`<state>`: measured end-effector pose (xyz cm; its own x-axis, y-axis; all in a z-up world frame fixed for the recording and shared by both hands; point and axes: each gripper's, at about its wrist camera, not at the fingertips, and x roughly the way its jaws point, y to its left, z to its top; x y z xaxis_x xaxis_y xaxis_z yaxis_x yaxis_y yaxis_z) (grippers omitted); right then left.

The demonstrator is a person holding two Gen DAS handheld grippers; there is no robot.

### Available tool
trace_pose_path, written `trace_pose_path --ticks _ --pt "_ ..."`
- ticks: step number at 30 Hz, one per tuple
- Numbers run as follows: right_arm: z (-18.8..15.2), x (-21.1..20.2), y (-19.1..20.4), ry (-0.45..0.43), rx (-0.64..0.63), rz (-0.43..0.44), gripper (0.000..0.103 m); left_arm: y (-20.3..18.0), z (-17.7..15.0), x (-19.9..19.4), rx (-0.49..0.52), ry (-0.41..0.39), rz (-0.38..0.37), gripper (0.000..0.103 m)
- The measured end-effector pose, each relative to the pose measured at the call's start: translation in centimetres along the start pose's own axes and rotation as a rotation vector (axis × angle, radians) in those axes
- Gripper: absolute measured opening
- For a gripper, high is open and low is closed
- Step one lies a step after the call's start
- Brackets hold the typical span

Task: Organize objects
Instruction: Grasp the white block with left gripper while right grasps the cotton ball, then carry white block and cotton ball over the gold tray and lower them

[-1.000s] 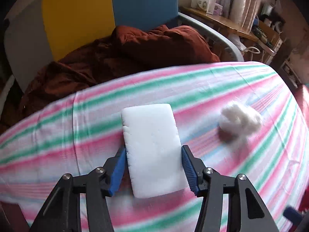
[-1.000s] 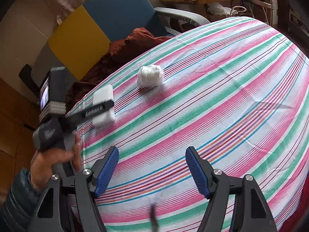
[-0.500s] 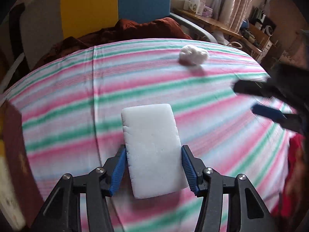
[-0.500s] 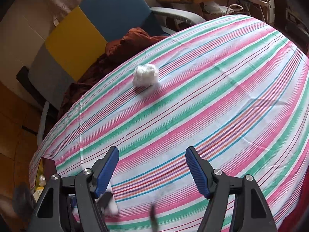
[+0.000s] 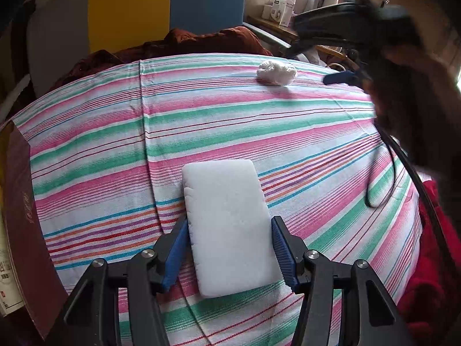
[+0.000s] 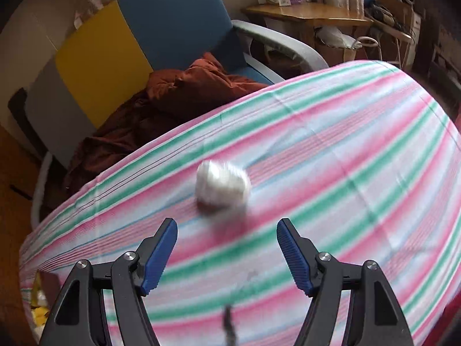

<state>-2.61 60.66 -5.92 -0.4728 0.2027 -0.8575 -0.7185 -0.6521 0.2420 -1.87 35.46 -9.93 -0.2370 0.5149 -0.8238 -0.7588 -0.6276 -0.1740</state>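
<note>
My left gripper [image 5: 229,249] is shut on a white rectangular sponge [image 5: 227,225] and holds it above the striped tablecloth [image 5: 115,150]. A crumpled white wad [image 5: 277,72] lies at the far side of the table; it also shows, blurred, in the right wrist view [image 6: 222,186]. My right gripper [image 6: 226,255] is open and empty, just short of the wad. The right gripper and the hand holding it [image 5: 374,40] show at the upper right of the left wrist view, close to the wad.
A maroon box [image 5: 20,230] stands at the table's left edge. A yellow, blue and grey chair [image 6: 161,37] with a rust-brown blanket [image 6: 173,95] sits behind the table. A wooden side table [image 6: 305,18] with boxes is at the back right.
My left gripper has drawn back toward the near left of the table with the sponge. My right gripper has moved forward to the white wad.
</note>
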Motion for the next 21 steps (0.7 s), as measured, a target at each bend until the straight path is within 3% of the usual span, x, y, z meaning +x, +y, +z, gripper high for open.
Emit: trace_pose_path --ticks 3,6,7,8,9,14,21 --pt "1.5 2.2 0.2 0.026 -0.005 -0.040 0.073 0.1 0.0 0.0 -0.001 -0.004 -0.006 0.058" --pt "2.4 4.6 -0.1 0.082 0.013 -0.024 0.071 0.1 0.0 0.1 -0.007 -0.006 -0.007 0.058" --pt "2.6 5.3 -0.1 0.096 0.008 -0.022 0.065 0.1 0.0 0.1 -0.008 -0.006 -0.006 0.058" --pt "2.6 5.6 0.0 0.107 0.001 -0.015 0.044 0.0 0.0 0.1 -0.006 -0.008 -0.005 0.058" --pt "2.6 5.9 -0.1 0.120 -0.002 0.005 0.044 0.0 -0.1 0.1 -0.004 -0.009 -0.004 0.058" --pt "0.7 3.4 -0.3 0.089 -0.034 0.069 0.043 -0.2 -0.2 0.1 0.003 -0.013 0.003 0.058" --pt "-4.8 -2.6 -0.2 0.096 -0.091 0.169 0.043 -0.8 -0.2 0.0 0.033 -0.023 0.031 0.057"
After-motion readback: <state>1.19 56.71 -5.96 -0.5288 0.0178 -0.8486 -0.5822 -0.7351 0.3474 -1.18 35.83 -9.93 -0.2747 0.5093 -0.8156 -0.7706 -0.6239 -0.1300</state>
